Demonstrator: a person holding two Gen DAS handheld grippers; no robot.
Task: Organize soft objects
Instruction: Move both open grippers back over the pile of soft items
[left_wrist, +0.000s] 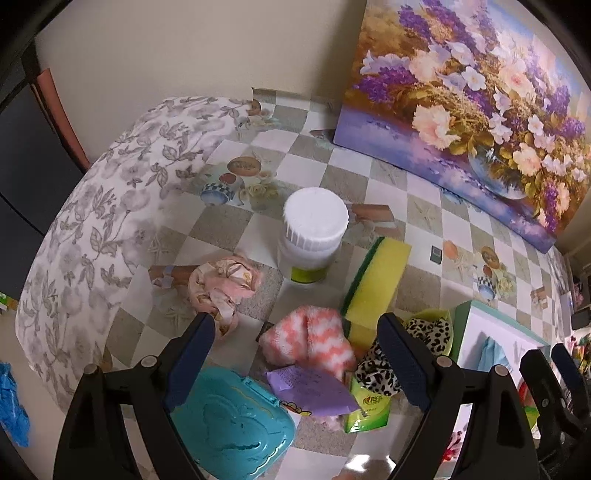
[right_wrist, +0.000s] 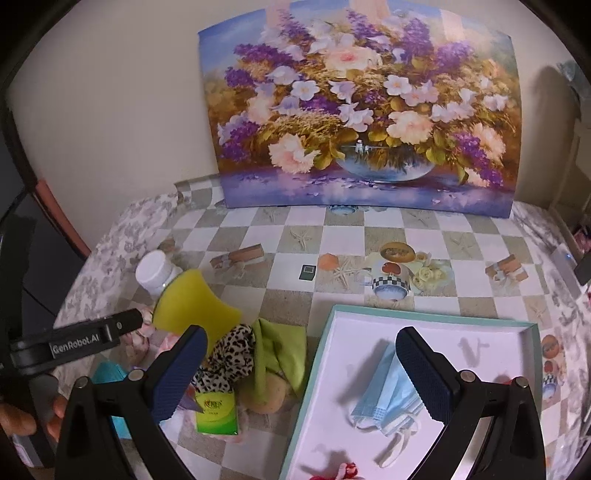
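Observation:
My left gripper is open above a pile: a pink-and-white fuzzy sock, a yellow-green sponge, a leopard-print scrunchie and a crumpled pink cloth. My right gripper is open and empty over the left rim of a white box with a teal edge. A blue face mask lies in the box, and something red shows at its near edge. The sponge, the scrunchie and a green cloth lie left of the box.
A white-capped bottle stands behind the pile. A teal plastic case, a purple paper and a green packet lie near me. A flower painting leans on the wall. The table edge drops off at left.

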